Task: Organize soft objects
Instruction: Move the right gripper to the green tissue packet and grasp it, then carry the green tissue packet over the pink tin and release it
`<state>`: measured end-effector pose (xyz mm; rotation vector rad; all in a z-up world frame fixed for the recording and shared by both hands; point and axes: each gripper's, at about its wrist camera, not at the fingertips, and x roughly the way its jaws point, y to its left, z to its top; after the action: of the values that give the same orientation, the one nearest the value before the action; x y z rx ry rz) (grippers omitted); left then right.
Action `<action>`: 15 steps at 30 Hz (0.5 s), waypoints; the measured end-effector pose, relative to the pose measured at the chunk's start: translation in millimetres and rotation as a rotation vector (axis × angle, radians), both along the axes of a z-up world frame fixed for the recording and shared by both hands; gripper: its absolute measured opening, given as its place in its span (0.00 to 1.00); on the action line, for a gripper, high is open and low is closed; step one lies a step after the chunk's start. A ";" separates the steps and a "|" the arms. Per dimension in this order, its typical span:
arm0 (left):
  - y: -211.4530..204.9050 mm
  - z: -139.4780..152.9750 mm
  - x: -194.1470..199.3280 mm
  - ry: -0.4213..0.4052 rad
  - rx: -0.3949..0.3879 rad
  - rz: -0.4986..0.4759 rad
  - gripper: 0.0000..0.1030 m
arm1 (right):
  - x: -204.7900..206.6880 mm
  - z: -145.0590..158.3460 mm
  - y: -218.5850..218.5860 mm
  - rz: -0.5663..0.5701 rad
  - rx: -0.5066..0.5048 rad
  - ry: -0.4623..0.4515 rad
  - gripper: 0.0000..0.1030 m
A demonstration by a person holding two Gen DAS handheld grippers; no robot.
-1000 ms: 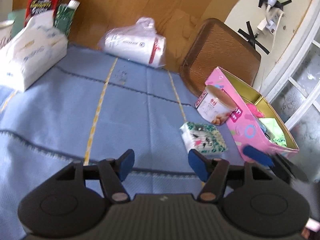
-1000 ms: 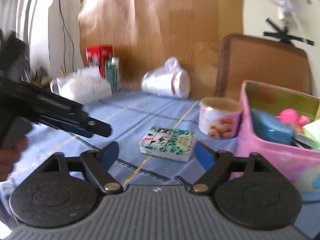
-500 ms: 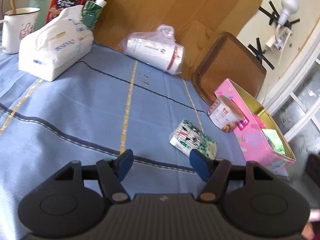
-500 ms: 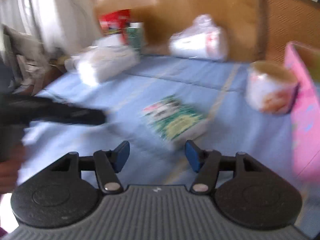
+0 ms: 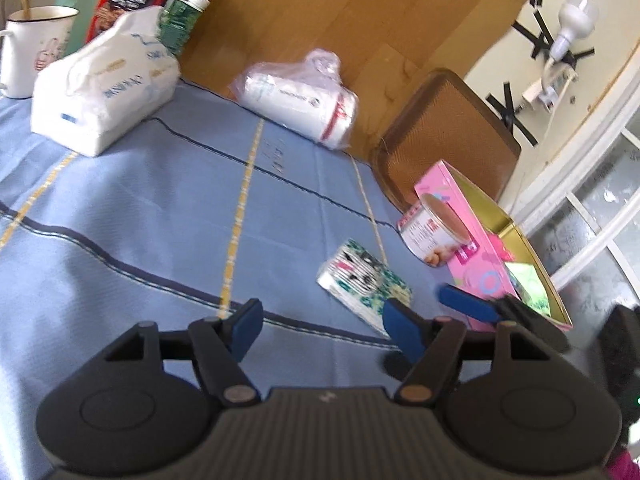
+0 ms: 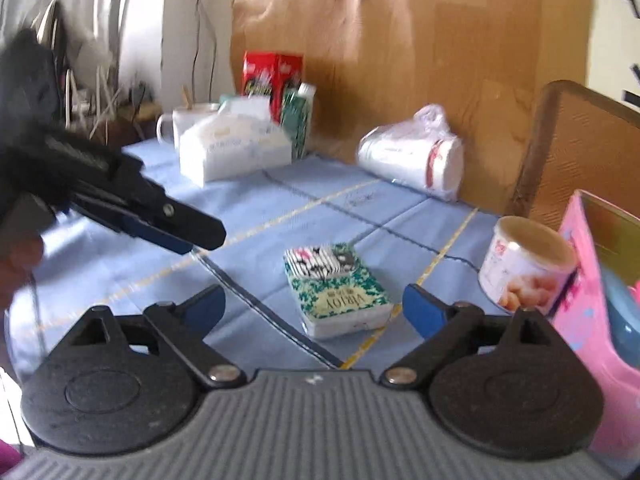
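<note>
A small tissue pack [image 6: 336, 288] with a green and striped print lies flat on the blue tablecloth [image 6: 280, 208]. My right gripper [image 6: 314, 300] hovers just short of it. Its jaws are opening wide, and the pads do not touch the pack, which lies ahead between them. My left gripper [image 5: 322, 316] is also opening, with nothing between its fingers, and the pack [image 5: 364, 284] sits just ahead of its right finger. One blue finger of the right gripper [image 5: 464, 304] shows beside the pink box [image 5: 480, 276]. The left gripper [image 6: 176, 232] reaches in from the left.
A printed can [image 6: 528, 268] stands against the open pink box [image 6: 592, 280], which holds soft items. A large white tissue pack [image 5: 104, 92], a plastic-wrapped roll [image 5: 300, 96], a mug [image 5: 28, 48] and cartons line the back. A brown chair back [image 5: 448, 140] rises behind the table.
The right gripper's jaws have spread much wider than half a second ago, and the tissue pack sits centred before them. The left jaws widened slightly. The right gripper's finger has re-entered the left view.
</note>
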<state>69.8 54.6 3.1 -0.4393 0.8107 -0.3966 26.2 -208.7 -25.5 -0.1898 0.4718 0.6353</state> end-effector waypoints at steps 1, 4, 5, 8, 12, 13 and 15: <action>-3.3 -0.2 1.9 0.009 -0.004 -0.008 0.66 | 6.9 -1.8 0.4 0.005 -0.003 0.009 0.94; -13.5 -2.3 10.8 0.031 -0.020 -0.035 0.66 | 26.4 -7.9 6.4 -0.005 -0.013 0.037 0.94; -18.2 -3.8 14.7 0.041 -0.016 -0.040 0.66 | 31.6 -9.3 6.5 -0.011 -0.019 0.041 0.94; -33.3 -11.4 27.5 0.074 -0.006 -0.055 0.64 | 39.5 -13.4 0.6 -0.025 -0.014 0.083 0.88; -50.4 -13.5 33.9 0.083 -0.013 -0.097 0.42 | 30.1 -13.3 -6.4 -0.032 0.042 0.118 0.58; -54.6 -11.5 32.6 0.083 -0.030 -0.118 0.42 | 23.4 -10.9 -9.6 -0.041 0.073 0.115 0.57; -68.1 0.8 26.0 0.038 -0.018 -0.156 0.42 | 7.0 -4.6 -13.6 -0.087 0.070 0.054 0.57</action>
<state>95.7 -13.5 3.8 -0.4026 0.8823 -0.5423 33.2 -222.2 -30.1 -0.0852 0.5067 0.5719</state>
